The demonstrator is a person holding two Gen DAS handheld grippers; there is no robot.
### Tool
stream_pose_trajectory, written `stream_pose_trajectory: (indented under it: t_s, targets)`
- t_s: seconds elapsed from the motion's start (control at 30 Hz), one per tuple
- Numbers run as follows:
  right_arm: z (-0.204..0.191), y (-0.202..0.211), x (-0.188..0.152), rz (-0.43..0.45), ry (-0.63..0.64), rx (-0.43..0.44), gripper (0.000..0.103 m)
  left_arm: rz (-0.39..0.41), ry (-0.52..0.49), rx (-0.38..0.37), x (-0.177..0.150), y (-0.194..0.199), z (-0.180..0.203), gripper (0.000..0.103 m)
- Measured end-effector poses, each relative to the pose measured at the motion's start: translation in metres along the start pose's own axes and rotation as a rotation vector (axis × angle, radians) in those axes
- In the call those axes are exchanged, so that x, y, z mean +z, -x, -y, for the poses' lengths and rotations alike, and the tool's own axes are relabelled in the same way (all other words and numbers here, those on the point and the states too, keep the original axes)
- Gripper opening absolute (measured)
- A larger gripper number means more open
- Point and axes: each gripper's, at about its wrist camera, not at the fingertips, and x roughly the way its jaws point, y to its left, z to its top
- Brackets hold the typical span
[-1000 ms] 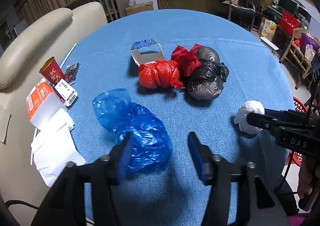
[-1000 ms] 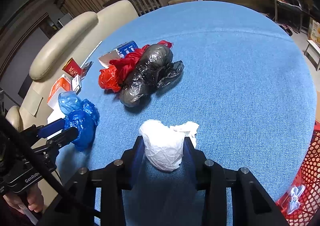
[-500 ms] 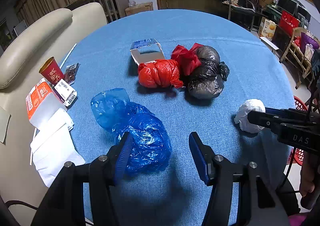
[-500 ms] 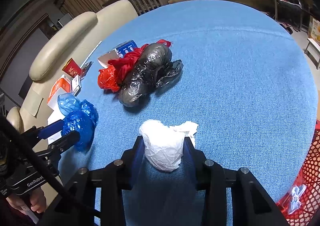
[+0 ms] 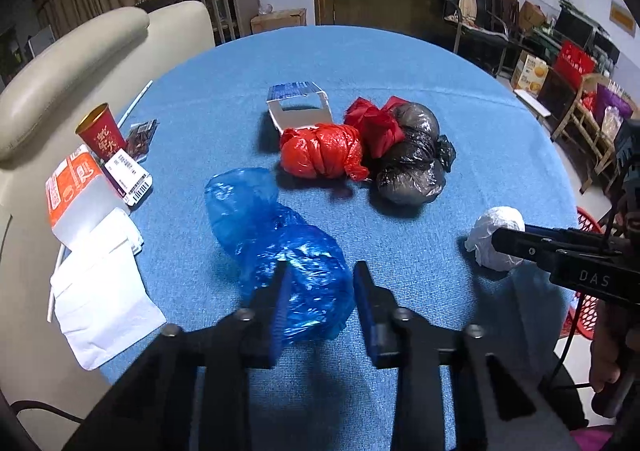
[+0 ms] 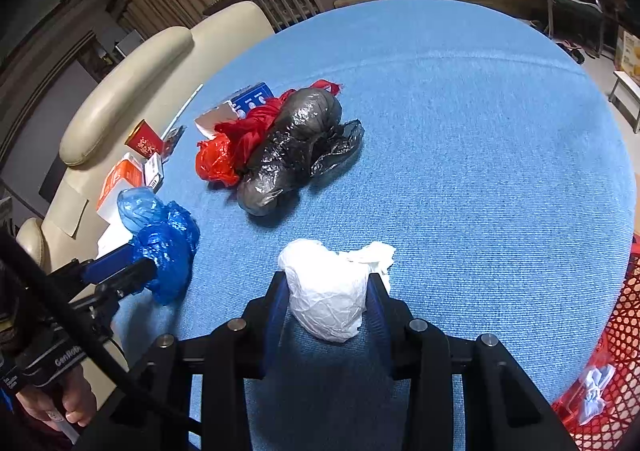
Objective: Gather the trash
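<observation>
The crumpled blue plastic bag [image 5: 280,247] lies on the round table covered in blue cloth [image 5: 400,67], at about 7 o'clock from the table's middle. The left gripper [image 5: 320,291] has just been closing its jaws around the bag's near end; the blue pads sit against the plastic on both sides, clamped on it. At about 4 o'clock on the table, the white crumpled paper wad [image 6: 328,291] sits between the right gripper [image 6: 328,299] fingers, which are pressed against its sides and grip it.

Near the table's centre a knotted red plastic bag [image 5: 324,151] touches a shiny black plastic bag [image 5: 412,167], with a blue-and-white opened carton [image 5: 298,107] just behind the red one at 11 o'clock. At 9 o'clock, by the table's edge, stand a red paper cup [image 5: 102,135], an orange-and-white box [image 5: 76,187] and white paper sheets [image 5: 102,291]. A cream sofa [image 5: 80,55] lies beyond. At 4 o'clock off the table is a red mesh basket [image 6: 616,363].
</observation>
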Motion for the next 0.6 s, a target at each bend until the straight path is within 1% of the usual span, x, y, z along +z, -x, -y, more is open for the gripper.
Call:
stream_pose_trajectory:
  t_s: [0.03, 0.1, 0.33, 0.47, 0.6]
  targets:
    - [0.0, 0.0, 0.0, 0.001, -0.001, 0.0, 0.042, 0.002, 0.011, -0.007, -0.001, 0.001, -0.003, 0.019]
    - [-0.001, 0.002, 0.0, 0.006, -0.001, 0.001, 0.042, 0.003, 0.035, -0.023, -0.002, 0.003, -0.009, 0.016]
    - [-0.006, 0.007, 0.0, 0.019, 0.009, 0.011, 0.042, 0.01, 0.069, -0.052, -0.007, 0.01, -0.018, 0.014]
    - [-0.007, 0.009, 0.0, 0.025, 0.01, 0.013, 0.042, 0.021, 0.062, -0.057, -0.009, 0.013, -0.017, 0.012]
    - [-0.005, 0.01, 0.0, 0.025, 0.003, 0.019, 0.042, 0.009, 0.059, -0.06, -0.01, 0.011, -0.017, 0.012]
